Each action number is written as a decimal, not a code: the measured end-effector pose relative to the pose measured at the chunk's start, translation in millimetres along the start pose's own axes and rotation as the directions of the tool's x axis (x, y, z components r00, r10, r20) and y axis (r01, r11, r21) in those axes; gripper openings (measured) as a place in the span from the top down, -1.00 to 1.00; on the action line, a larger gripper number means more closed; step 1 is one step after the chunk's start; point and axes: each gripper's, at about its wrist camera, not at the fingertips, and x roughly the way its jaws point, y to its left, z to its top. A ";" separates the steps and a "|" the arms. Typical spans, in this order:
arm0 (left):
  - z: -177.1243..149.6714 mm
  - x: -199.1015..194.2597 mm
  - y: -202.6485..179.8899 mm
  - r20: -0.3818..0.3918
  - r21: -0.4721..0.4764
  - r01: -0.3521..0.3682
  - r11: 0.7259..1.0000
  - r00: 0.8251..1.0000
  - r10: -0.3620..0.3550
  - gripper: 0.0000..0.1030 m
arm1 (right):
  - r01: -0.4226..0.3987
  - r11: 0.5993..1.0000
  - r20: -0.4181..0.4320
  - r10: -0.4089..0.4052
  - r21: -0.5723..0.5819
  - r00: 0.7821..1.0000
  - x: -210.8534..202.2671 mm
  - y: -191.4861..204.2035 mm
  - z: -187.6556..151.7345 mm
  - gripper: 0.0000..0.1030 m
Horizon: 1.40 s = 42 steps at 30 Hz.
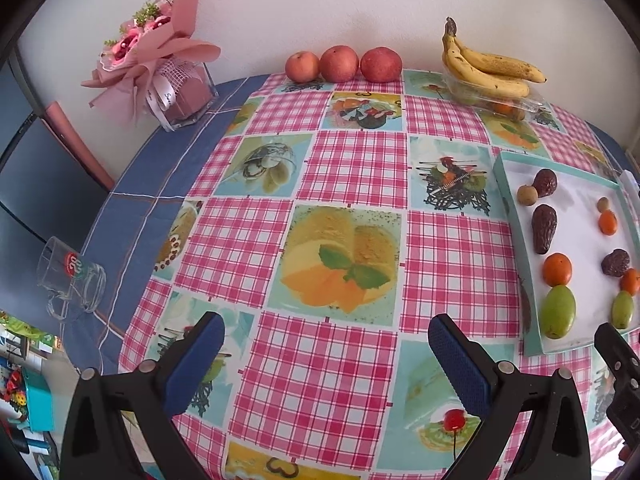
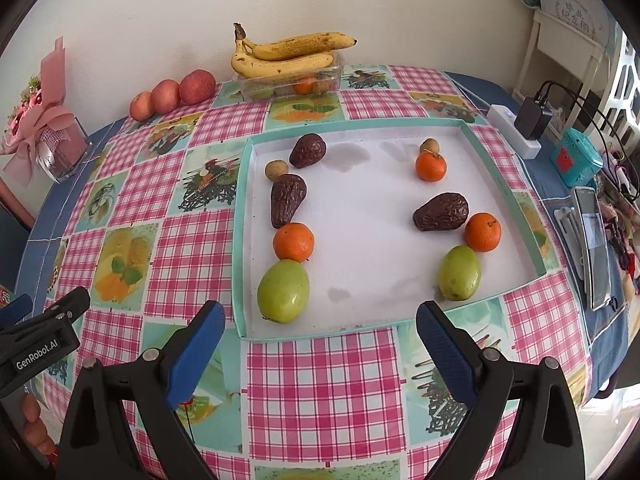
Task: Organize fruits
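Both claws spread wide, empty: left claw over the checked desk, right claw just before the teal tray. In the tray, two columns of fruit. Against the wall, three apples and bananas atop a clear box.

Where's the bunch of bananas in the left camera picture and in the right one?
Left wrist view: bananas at upper right, on a clear plastic box by the wall.
Right wrist view: bananas at top centre, beyond the tray.
Shared landmark: the three apples lined up left of them.
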 end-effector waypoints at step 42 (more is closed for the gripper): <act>-0.8 0.5 -1.6 -0.008 0.012 -0.002 1.000 1.000 0.002 -1.00 | 0.002 1.000 -0.018 -0.002 0.006 1.000 3.8 2.7 -1.5 -0.88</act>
